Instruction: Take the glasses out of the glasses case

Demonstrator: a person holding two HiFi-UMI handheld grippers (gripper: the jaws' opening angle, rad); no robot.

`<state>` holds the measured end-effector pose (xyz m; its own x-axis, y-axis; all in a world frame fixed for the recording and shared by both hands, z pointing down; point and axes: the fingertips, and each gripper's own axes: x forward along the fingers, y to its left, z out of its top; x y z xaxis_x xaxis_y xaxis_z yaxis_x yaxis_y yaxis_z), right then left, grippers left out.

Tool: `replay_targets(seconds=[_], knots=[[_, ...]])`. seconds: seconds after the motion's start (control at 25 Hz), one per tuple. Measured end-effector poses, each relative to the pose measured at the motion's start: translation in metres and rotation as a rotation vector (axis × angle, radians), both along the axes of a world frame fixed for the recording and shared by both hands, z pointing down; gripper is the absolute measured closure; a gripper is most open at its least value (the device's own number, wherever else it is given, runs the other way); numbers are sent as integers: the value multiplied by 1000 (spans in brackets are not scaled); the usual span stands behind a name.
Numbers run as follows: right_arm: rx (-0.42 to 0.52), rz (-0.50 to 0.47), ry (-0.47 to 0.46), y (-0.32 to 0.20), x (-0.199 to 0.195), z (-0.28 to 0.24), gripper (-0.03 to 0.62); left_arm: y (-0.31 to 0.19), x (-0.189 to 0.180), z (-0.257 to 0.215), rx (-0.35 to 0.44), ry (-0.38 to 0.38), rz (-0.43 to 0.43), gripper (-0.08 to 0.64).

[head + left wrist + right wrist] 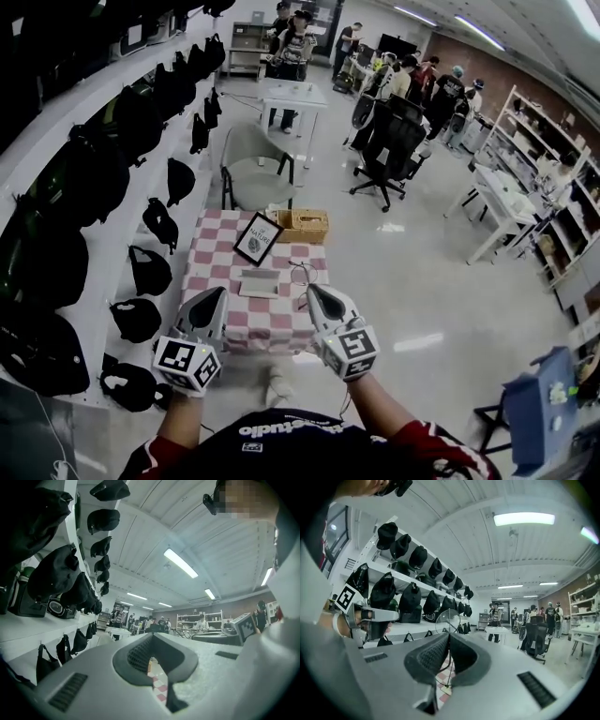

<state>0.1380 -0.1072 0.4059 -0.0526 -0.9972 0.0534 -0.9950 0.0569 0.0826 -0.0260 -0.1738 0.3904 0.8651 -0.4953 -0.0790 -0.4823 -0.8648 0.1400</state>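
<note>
A grey glasses case [259,281] lies on the red-and-white checked table [214,251], near its front edge. My right gripper [311,289] hangs level just off the table's front right and is shut on thin wire-framed glasses [302,274]. In the right gripper view a round lens [448,619] stands up past the fingertips, and a thin wire runs down between the pads [429,656]. To the case's left my left gripper [221,292] is held level with its jaws shut on nothing. The left gripper view shows its pads [138,656] meeting at the tip.
A framed picture [258,238] and a wicker basket [298,225] stand at the table's back. A chair [258,173] sits behind the table. White shelves with black bags [150,225] run along the left. Office chairs, desks and several people fill the far room.
</note>
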Motion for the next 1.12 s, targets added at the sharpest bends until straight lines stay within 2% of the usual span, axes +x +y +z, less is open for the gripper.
replay_targets(seconds=[0.2,0.56,1.12], knots=[[41,16,-13,8,2,-17,580,0,-7,-15,27,16,-15,555],[77,38,-8,14,-3,-29,580,0,-31,-19,21,31,-60,555],[86,46,12,8,-12,-35,580,-3,-34,-19,8,51,-40,555]])
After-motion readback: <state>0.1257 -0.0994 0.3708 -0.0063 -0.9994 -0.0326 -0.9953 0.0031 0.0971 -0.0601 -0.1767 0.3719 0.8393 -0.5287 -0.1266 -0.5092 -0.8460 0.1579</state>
